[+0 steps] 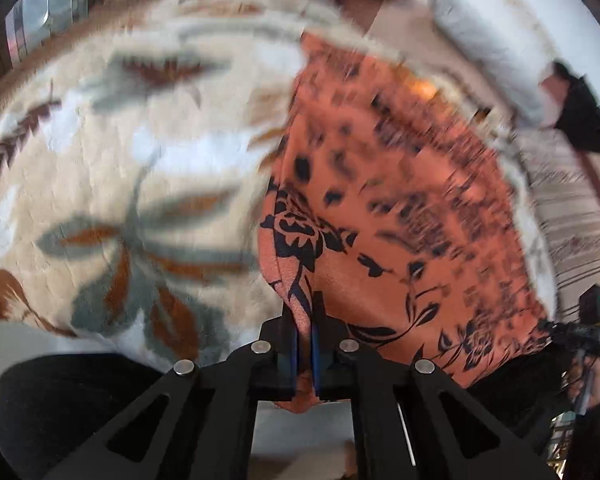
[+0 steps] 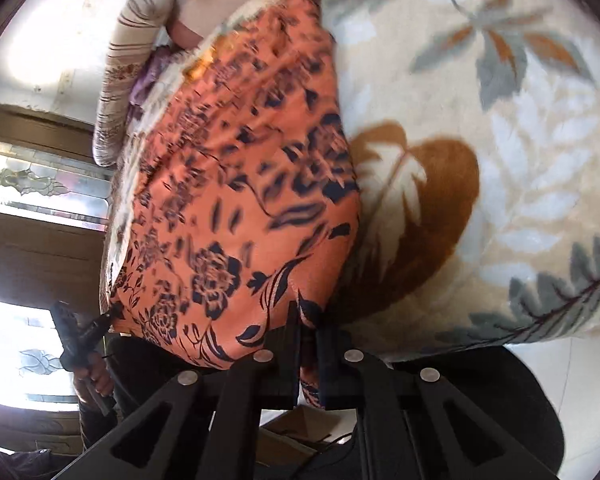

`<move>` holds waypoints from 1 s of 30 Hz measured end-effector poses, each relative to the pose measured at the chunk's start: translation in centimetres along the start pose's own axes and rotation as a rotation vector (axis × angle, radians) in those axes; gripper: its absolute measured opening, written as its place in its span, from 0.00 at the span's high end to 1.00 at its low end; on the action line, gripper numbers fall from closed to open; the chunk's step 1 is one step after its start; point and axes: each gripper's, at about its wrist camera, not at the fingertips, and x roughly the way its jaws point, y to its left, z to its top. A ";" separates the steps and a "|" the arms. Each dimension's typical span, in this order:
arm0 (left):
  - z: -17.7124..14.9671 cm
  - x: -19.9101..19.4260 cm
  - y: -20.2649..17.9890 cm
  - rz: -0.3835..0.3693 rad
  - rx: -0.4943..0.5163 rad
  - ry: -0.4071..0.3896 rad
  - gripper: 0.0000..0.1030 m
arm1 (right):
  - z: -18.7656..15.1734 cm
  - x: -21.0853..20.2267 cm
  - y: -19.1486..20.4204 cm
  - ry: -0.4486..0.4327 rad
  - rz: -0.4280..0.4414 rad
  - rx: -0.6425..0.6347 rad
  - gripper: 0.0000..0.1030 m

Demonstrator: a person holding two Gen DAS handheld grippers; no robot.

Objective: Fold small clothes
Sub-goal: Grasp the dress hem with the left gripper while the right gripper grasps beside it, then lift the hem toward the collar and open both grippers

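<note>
Both grippers are clamped on the near hem of the orange cloth with black flower print (image 1: 380, 208): the left gripper (image 1: 305, 344) pinches one corner, the right gripper (image 2: 309, 344) the other, likely so the edge can be carried over evenly for a fold. Beyond them the garment lies spread lengthwise on the cream plush blanket with grey and brown leaves (image 1: 120, 140), which gives a broad, soft surface.
</note>
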 end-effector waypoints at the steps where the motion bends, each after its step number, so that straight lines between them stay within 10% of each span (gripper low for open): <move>1: -0.5 0.9 0.3 0.017 -0.011 0.036 0.95 | -0.1 0.8 -0.4 0.021 -0.001 0.014 0.94; 10: 3.8 -1.8 -1.8 -0.055 -0.007 -0.013 0.95 | 2.3 -0.5 0.7 -0.034 0.102 0.009 0.94; 16: 2.7 2.0 -0.2 -0.004 -0.058 0.130 0.95 | 2.4 1.9 -0.4 0.039 0.104 0.058 0.94; 20: 6.5 -0.1 -2.5 -0.043 0.012 0.052 0.95 | 3.8 0.2 -0.4 0.016 0.162 0.070 0.94; 26: 19.6 -2.7 -7.8 -0.129 0.065 -0.193 0.94 | 16.5 -3.7 4.1 -0.254 0.313 0.004 0.94; 30: 26.3 1.9 -8.0 -0.055 0.006 -0.261 0.80 | 25.4 -1.7 3.9 -0.319 0.330 0.081 0.90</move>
